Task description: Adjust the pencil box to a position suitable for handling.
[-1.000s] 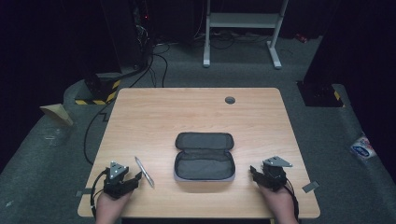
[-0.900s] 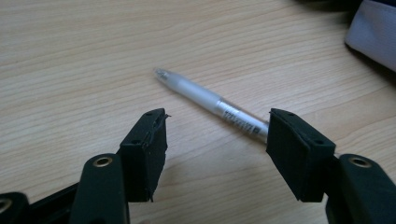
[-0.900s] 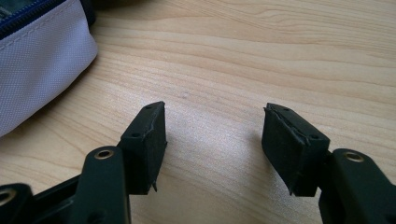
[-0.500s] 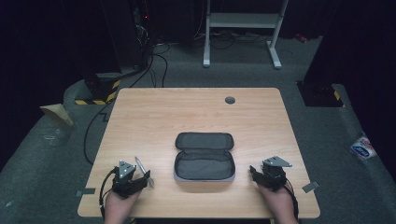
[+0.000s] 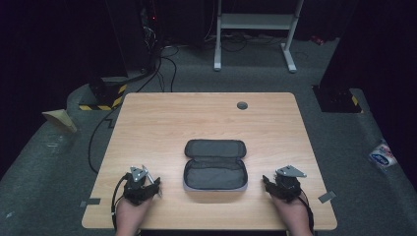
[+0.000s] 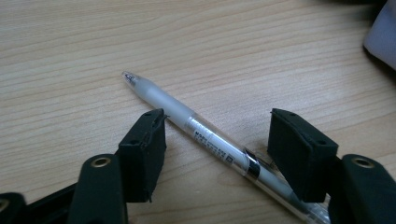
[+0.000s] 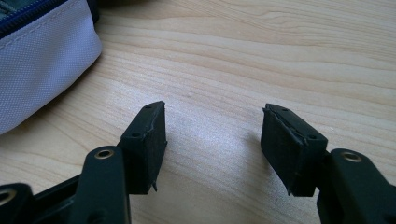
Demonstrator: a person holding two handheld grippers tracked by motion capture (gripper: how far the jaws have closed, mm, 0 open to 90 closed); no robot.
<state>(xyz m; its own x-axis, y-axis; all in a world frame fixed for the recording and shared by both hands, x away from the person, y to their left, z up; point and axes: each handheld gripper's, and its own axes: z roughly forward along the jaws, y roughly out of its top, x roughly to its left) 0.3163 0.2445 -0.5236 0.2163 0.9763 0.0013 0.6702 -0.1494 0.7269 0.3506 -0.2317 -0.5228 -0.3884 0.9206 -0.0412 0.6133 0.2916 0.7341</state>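
Observation:
A translucent white pen (image 6: 196,128) lies slantwise on the wooden table (image 5: 206,123). My left gripper (image 6: 217,128) stands over it, and its jaws have just been closing with the pen between them. The pads are still apart from the barrel, so the gripper is open. From the high view, the left gripper (image 5: 145,182) sits near the front left of the table. A grey zip pouch (image 5: 215,164) lies unzipped and open at the centre front. My right gripper (image 7: 212,126) is open over bare wood, right of the pouch (image 7: 42,60).
A round cable hole (image 5: 242,105) sits near the table's far edge. Beyond the table are cables (image 5: 162,64) and a white stand (image 5: 255,29) on dark floor. A yellow-black striped block (image 5: 103,96) lies off the far left corner.
My left gripper has moved right toward the pen, which now lies between its jaws. The right gripper and the pouch have stayed put.

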